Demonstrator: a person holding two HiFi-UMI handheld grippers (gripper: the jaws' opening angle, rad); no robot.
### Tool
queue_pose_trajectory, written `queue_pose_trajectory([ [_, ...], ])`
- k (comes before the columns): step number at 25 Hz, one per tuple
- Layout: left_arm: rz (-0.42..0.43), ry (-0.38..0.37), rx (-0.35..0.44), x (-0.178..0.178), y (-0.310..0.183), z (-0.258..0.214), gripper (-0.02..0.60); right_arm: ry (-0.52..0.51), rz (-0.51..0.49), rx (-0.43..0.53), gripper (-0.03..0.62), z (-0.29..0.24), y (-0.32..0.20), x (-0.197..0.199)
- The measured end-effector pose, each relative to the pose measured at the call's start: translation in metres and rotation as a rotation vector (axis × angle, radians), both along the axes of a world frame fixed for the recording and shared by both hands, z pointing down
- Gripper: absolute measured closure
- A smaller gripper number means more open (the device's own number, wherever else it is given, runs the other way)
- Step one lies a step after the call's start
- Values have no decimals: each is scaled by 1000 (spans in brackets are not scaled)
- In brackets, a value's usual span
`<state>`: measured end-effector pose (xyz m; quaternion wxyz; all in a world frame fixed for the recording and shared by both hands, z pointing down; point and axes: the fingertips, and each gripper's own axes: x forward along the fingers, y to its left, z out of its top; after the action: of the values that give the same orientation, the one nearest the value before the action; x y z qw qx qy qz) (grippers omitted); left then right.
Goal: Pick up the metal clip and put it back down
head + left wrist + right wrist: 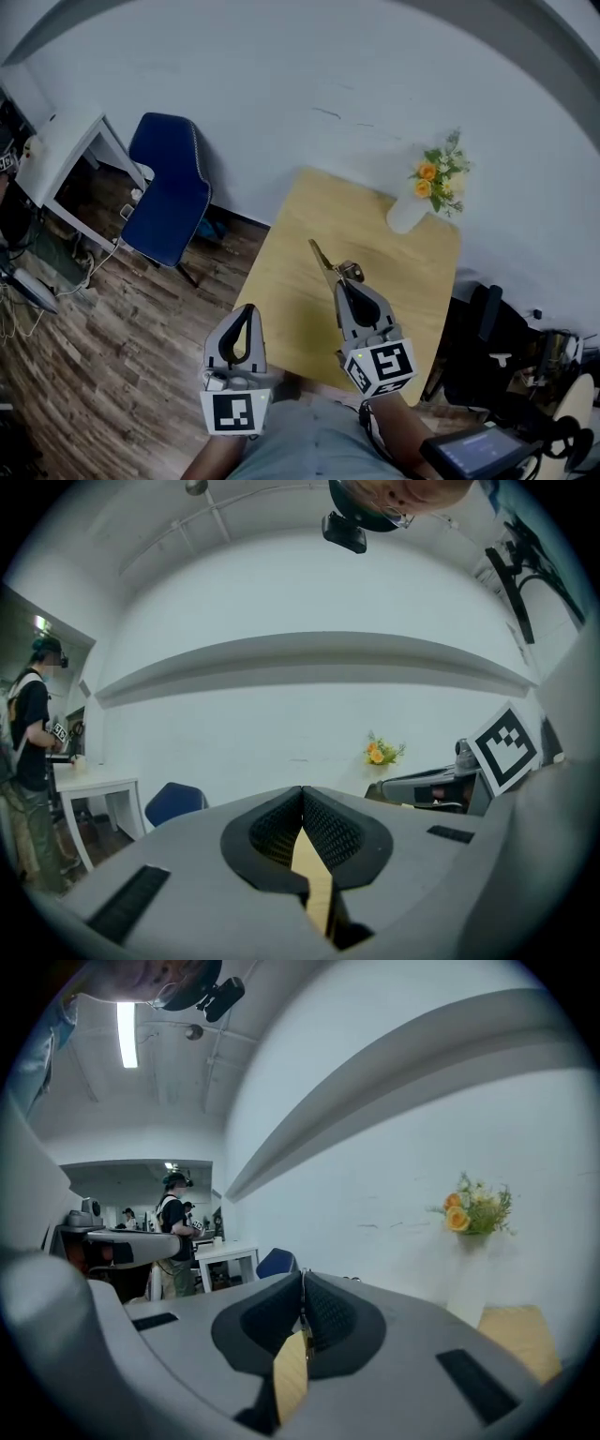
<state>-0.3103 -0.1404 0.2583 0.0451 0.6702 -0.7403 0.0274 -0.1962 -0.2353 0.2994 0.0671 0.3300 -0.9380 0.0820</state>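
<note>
The metal clip (332, 264) is a thin, shiny piece over the middle of the light wooden table (291, 281). In the head view my right gripper (351, 281) is shut on the clip's near end, and the far end sticks out towards the back left. Whether the clip touches the table I cannot tell. The right gripper view shows the black pads (328, 1314) closed, with a thin metal edge pinched at the tip. My left gripper (246, 314) hangs at the table's near left edge, shut, nothing in it.
A white vase of orange flowers (424, 192) stands at the table's far right corner. A blue chair (169, 197) and a white desk (66, 150) are on the left over wood flooring. A person (28, 761) stands by that desk. Dark equipment (506, 375) sits right of the table.
</note>
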Motion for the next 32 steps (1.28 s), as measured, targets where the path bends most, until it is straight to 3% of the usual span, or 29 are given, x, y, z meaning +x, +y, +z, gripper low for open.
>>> queue_pose_trajectory([
  [7, -43, 32, -66, -24, -2, 28, 563, 29, -80, -57, 546, 35, -8, -41],
  [21, -100, 140, -280, -60, -20, 146, 563, 129, -203, -266, 546, 182, -27, -101],
  [32, -151, 193, -387, -93, -15, 206, 563, 156, -212, -352, 545, 245, -27, -122],
])
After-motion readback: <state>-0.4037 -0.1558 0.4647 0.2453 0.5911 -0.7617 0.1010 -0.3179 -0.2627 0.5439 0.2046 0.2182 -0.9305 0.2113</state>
